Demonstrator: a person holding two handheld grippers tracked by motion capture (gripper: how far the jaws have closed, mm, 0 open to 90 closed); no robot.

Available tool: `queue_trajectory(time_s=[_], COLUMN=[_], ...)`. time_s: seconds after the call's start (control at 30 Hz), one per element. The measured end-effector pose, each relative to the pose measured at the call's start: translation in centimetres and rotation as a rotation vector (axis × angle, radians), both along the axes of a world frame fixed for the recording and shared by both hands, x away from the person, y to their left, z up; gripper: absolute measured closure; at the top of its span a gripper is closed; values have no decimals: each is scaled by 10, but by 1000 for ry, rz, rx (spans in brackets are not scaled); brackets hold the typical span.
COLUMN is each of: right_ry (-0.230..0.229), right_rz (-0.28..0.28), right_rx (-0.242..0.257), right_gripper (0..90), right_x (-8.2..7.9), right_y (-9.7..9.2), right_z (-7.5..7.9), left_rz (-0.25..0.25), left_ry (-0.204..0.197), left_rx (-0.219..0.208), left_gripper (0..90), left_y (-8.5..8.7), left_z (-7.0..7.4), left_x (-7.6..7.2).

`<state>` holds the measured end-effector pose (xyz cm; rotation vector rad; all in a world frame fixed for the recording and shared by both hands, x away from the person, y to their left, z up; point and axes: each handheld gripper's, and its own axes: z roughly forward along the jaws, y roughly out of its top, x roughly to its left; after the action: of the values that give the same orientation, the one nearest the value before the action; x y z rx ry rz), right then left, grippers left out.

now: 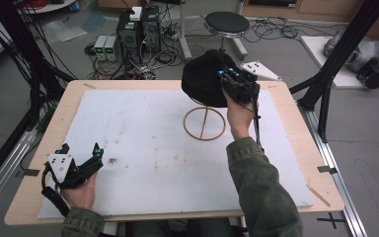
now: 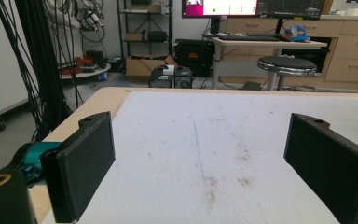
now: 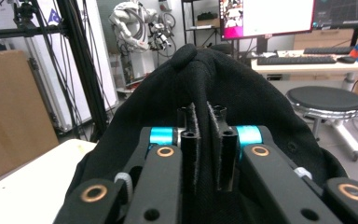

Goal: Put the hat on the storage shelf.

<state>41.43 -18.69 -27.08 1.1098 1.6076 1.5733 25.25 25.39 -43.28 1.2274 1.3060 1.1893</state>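
A black cap (image 1: 203,79) hangs above the far middle of the table, over a wire stand with a round ring base (image 1: 205,123). My right gripper (image 1: 226,75) is shut on the cap from its right side. In the right gripper view the two jaws pinch a fold of the cap's fabric (image 3: 242,98) between them, at the right gripper (image 3: 204,119). My left gripper (image 1: 81,149) rests low at the near left of the table. Its jaws stand wide apart, and nothing but bare mat lies between them at the left gripper (image 2: 205,158).
A white foam mat (image 1: 143,148) with a few brown stains covers most of the wooden table (image 1: 59,118). Behind the table stand a black stool (image 1: 226,22), computer boxes (image 1: 138,29) and loose cables on the floor. Black frame posts (image 1: 335,64) rise at the right.
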Motion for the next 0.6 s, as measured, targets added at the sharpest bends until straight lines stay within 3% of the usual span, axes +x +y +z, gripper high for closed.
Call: queue_trajectory(time_s=[0.1, 0.23, 0.43, 0.6], right_ry=[22, 26, 10, 6], right_rz=[6, 11, -44, -78], right_rx=[18, -4, -40, -40], right_gripper=[786, 703, 531, 381], right_x=[0, -3, -7, -11], right_y=[-2, 1, 6, 2], right_z=[-2, -2, -3, -1], left_rz=[-2, -2, -2, -4], left_ry=[-1, -1, 2, 3], left_rx=[2, 0, 2, 1], left_gripper=[88, 88, 88, 88], left_y=[-1, -1, -2, -2], left_z=[0, 0, 0, -1], left_x=[0, 1, 1, 1])
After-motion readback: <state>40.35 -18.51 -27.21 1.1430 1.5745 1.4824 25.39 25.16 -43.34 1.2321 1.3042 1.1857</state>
